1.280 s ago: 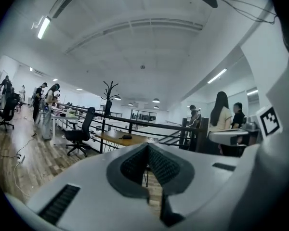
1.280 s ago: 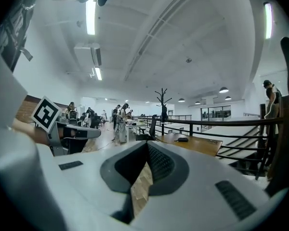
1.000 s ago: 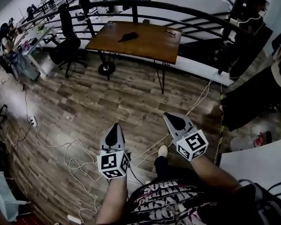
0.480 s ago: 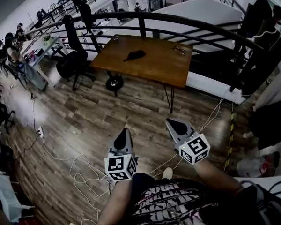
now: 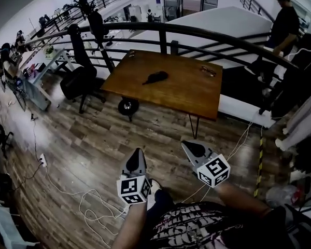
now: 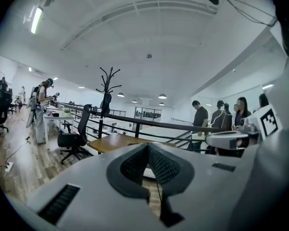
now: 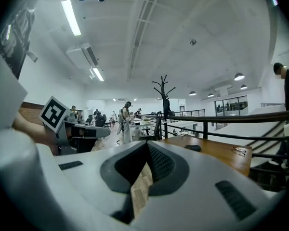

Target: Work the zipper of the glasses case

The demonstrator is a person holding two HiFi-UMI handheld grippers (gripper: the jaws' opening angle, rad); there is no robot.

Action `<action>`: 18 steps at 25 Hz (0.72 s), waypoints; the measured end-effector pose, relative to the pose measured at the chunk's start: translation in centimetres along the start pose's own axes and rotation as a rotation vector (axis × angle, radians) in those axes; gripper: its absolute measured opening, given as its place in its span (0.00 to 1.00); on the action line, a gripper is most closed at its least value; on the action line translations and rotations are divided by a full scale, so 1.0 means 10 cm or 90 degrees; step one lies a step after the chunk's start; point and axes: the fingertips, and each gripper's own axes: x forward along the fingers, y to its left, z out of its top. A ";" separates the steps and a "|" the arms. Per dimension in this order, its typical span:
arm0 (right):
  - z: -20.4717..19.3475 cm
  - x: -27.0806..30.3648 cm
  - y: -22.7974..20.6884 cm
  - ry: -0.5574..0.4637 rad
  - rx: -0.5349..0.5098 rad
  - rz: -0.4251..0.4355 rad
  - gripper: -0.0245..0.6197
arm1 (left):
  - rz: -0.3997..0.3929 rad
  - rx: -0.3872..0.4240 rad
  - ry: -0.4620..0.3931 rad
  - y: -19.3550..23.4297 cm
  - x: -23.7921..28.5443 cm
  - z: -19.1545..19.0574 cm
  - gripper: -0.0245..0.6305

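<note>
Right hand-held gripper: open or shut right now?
Shut: in the right gripper view the right hand-held gripper has its jaws together at the tips, nothing between them.

On the far table (image 5: 145,93), the dark glasses case (image 5: 156,77) is too small to show any detail. At the table's right end, 1 small item (image 5: 208,71), perhaps spectacles, is unclear. The left forearm (image 5: 131,226) and right forearm (image 5: 239,197) are cut off at the head view's near edge.

Left tool (image 5: 136,157) and right tool (image 5: 193,148) held forward side by side, jaws closed, both empty, forearms extended.
</note>
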 end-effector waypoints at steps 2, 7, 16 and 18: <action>0.13 0.36 -0.11 0.001 -0.010 -0.016 0.04 | -0.017 0.012 -0.015 0.28 0.32 0.17 0.04; 0.37 1.26 -0.21 0.002 -0.024 -0.036 0.04 | -0.058 0.009 -0.035 0.93 1.00 0.51 0.04; 0.33 2.30 -0.11 0.047 -0.015 -0.016 0.04 | -0.127 -0.030 0.014 1.54 1.86 0.46 0.04; 0.33 2.48 -0.26 0.053 -0.010 -0.024 0.04 | -0.130 -0.026 0.017 1.63 2.03 0.46 0.04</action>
